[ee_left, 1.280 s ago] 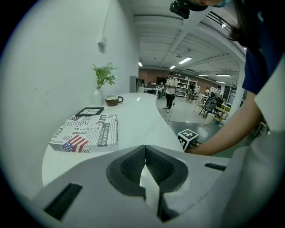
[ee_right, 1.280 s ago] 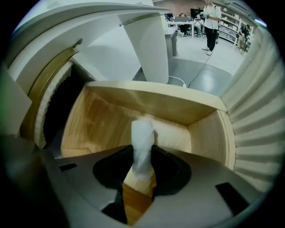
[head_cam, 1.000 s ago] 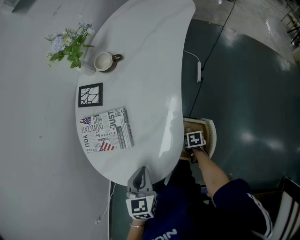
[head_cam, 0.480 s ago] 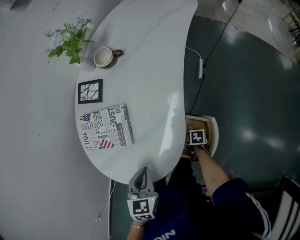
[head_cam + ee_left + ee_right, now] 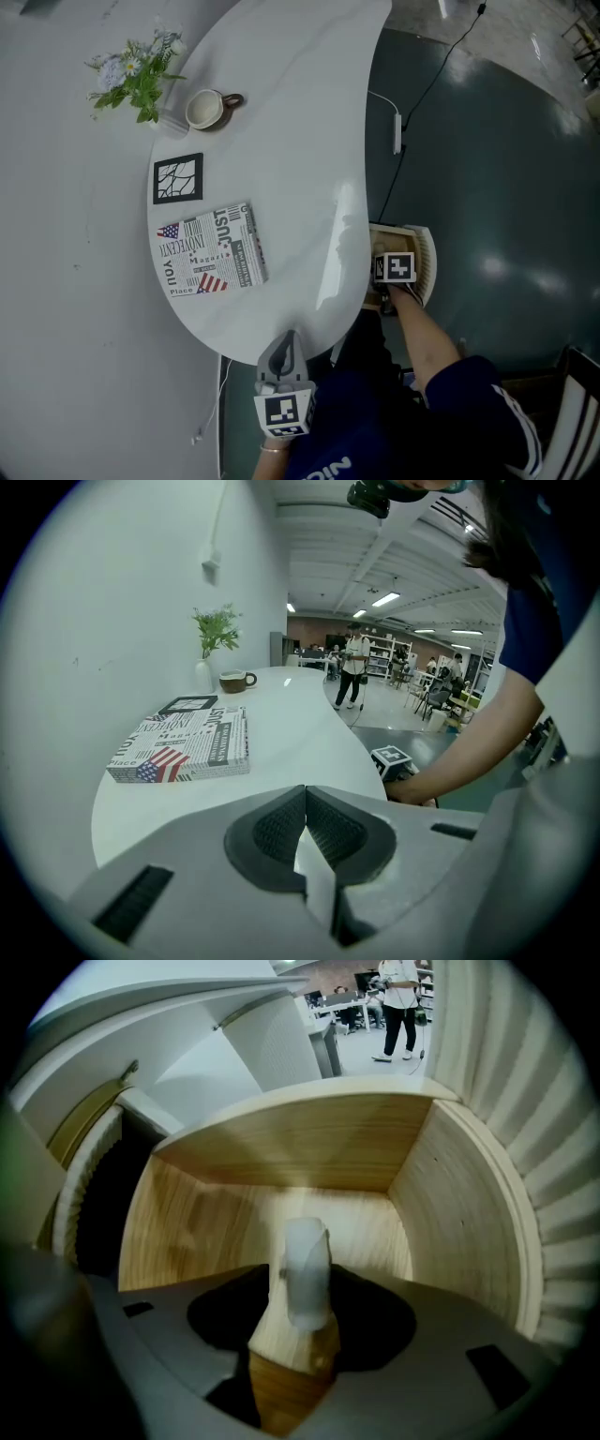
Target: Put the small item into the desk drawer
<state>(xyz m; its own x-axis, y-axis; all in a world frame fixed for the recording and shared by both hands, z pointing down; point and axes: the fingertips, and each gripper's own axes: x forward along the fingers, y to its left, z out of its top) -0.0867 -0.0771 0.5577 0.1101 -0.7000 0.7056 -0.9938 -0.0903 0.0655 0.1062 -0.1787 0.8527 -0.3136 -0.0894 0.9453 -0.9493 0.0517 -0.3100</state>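
Note:
A wooden desk drawer (image 5: 424,264) stands pulled out under the white desk's right edge. My right gripper (image 5: 386,286) points steeply down into it. In the right gripper view a small white item (image 5: 306,1258) stands between the dark pads over the drawer's wooden floor (image 5: 206,1232). The right gripper (image 5: 302,1288) has just been opening, and its pads do not press on the item. My left gripper (image 5: 283,345) hovers at the desk's near edge. In the left gripper view the left gripper (image 5: 305,803) is shut with nothing in it.
On the white curved desk (image 5: 291,122) lie a newspaper-print book (image 5: 211,251) and a black framed picture (image 5: 178,178). A cup (image 5: 206,108) and a vase of flowers (image 5: 136,80) stand further back. A power strip with cable (image 5: 397,136) lies on the dark floor.
The right gripper's marker cube has rolled slightly above the drawer. The left gripper stays at the desk's near edge.

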